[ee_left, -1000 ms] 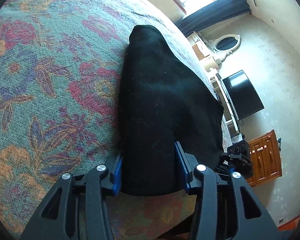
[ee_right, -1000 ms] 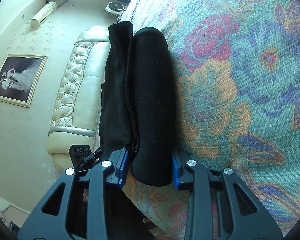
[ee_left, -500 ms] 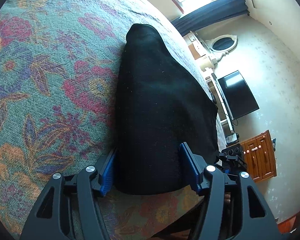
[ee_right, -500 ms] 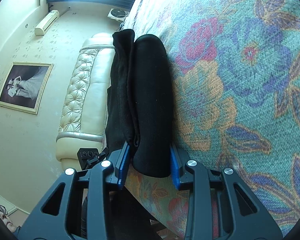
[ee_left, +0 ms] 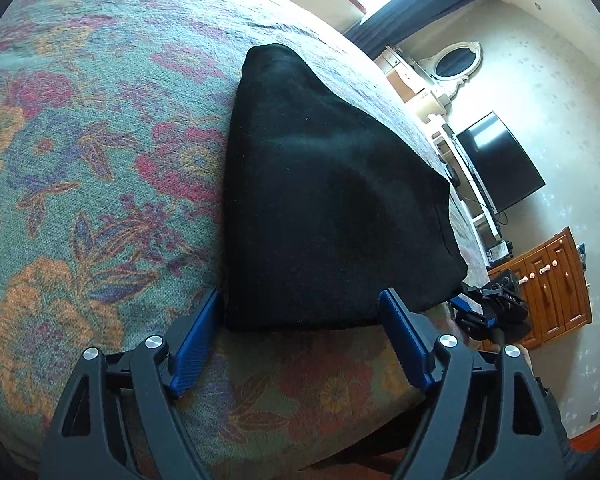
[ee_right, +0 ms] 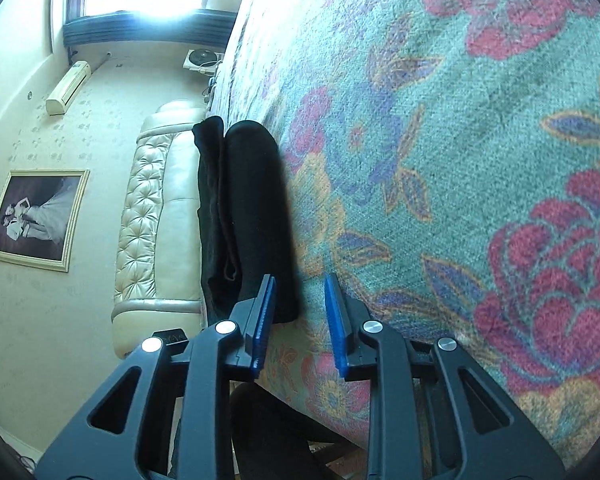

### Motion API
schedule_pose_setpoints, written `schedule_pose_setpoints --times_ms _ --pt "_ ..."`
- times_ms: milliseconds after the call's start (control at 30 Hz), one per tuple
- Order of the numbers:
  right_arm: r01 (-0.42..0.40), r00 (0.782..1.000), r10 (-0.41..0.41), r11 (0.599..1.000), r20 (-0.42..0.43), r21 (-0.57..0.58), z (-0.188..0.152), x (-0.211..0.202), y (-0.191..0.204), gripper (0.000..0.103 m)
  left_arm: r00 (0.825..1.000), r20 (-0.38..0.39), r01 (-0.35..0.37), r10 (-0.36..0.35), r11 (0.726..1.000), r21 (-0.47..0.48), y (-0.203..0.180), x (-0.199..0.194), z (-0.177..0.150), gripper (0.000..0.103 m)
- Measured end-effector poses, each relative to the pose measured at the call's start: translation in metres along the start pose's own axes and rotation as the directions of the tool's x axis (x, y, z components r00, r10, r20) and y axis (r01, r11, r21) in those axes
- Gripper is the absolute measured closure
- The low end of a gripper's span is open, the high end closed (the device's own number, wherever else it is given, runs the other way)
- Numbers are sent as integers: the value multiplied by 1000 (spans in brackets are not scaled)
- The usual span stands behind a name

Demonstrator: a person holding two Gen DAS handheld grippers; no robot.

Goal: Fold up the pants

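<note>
Folded black pants (ee_left: pixel 332 204) lying on the floral bedspread (ee_left: pixel 92 184) near the bed's edge. Left gripper (ee_left: pixel 300 344) spreading wide, pads flanking the pants' near edge without pinching. Right gripper (ee_right: pixel 298 316) also parted, holding nothing, pants (ee_right: pixel 256 216) sitting just left of its gap.

Both views are taken low and close over the floral bedspread (ee_left: pixel 80 184), near its edge. The left wrist cam is aimed along the bedspread twd the window wall, w/ the TV (ee_left: pixel 500 160) seen off to the right of it. The right wrist cam is rolled sideways, w/ the headboard (ee_right: pixel 156 216) seen left of the bedspread (ee_right: pixel 460 140). Shared betw. both: the folded black pants (ee_left: pixel 332 200) (ee_right: pixel 256 216) & the bedspread.
</note>
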State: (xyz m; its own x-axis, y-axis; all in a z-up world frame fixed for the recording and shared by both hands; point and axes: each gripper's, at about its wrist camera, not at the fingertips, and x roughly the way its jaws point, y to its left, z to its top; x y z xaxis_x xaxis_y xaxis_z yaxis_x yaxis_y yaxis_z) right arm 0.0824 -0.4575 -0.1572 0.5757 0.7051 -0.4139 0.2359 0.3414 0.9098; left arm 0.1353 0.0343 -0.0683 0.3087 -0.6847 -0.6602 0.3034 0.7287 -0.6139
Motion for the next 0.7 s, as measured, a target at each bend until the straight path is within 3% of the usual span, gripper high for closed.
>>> schedule_pose_setpoints --times_ms 300,400,467,533,600,700 --pt "51 988 -64 995 144 87 -21 -16 -1 75 998 10 -56 56 998 31 -5 -2 -7 24" --pt "103 972 -112 993 206 56 -34 -16 15 50 995 18 -104 103 994 44 -11 -3 -10 24" --pt "188 956 -178 982 233 -21 -44 -11 36 19 988 27 -151 150 987 57 -14 -6 -15 24" --pt "311 928 -276 944 250 -112 -56 2 58 10 978 37 -205 203 976 76 -21 -5 -19 24" --pt "446 878 -386 874 282 -193 -70 16 75 10 965 56 -261 257 961 88 -26 -5 -24 24" --pt "568 812 -471 773 344 -282 -89 32 87 10 947 79 -317 311 946 71 -29 -4 -30 24"
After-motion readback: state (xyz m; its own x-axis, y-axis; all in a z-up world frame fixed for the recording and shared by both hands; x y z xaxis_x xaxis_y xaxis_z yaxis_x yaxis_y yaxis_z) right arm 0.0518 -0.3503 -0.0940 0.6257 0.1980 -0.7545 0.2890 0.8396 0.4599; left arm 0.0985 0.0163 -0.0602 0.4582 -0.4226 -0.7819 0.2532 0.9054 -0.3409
